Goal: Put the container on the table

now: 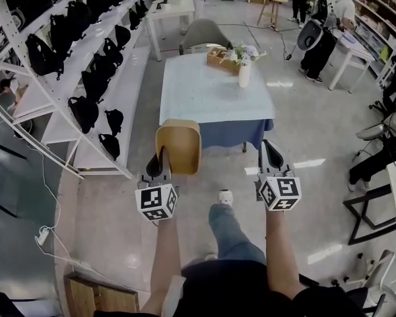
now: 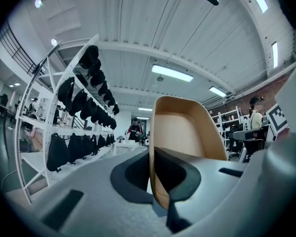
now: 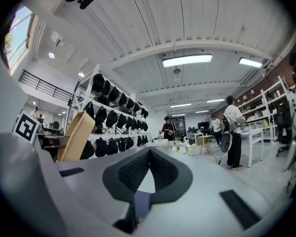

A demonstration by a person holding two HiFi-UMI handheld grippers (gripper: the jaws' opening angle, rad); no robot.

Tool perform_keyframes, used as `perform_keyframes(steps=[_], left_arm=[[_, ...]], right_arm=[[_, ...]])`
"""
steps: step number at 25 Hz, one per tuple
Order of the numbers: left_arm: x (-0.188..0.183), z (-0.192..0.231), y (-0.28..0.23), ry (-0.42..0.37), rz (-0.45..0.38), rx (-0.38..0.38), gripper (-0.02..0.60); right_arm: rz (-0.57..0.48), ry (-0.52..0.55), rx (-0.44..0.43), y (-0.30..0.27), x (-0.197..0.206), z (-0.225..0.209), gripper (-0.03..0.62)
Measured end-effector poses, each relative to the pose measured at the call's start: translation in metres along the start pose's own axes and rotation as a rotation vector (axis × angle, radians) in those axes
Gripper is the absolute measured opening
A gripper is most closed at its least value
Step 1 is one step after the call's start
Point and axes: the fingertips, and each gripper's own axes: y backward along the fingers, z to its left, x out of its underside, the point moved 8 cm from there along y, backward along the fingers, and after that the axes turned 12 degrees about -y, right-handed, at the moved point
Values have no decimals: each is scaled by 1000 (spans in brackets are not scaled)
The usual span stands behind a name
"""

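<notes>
Ahead of you stands a table [image 1: 204, 98] under a pale blue cloth. At its far end sit a white vase [image 1: 244, 76] of flowers and, just beside it, a wooden box [image 1: 217, 59]. To your left, white shelving [image 1: 122, 98] carries rows of black bags [image 1: 84, 111].

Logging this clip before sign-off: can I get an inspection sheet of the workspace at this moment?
Surface: table, pale blue cloth, ahead of the person; container not yet on it.
Job's things: container is tan, held on edge by the left gripper.
Clutter: vase of flowers and wooden box at the table's far end.
Grippers: left gripper shut on the container's rim; right gripper shut, empty.
Cables: white cable and power strip on the floor at left.
Surroundings: white shelving with black bags at left; chair behind the table; people at far right.
</notes>
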Motion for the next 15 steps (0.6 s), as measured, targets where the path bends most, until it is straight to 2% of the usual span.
perform_keyframes(steps=[7, 15], left_arm=[[19, 19, -84, -35, 12, -28, 8], [44, 51, -252, -20, 58, -100, 8]], right_arm=[[-15, -10, -15, -96, 11, -40, -2], [14, 2, -67, -280, 4, -101, -2]])
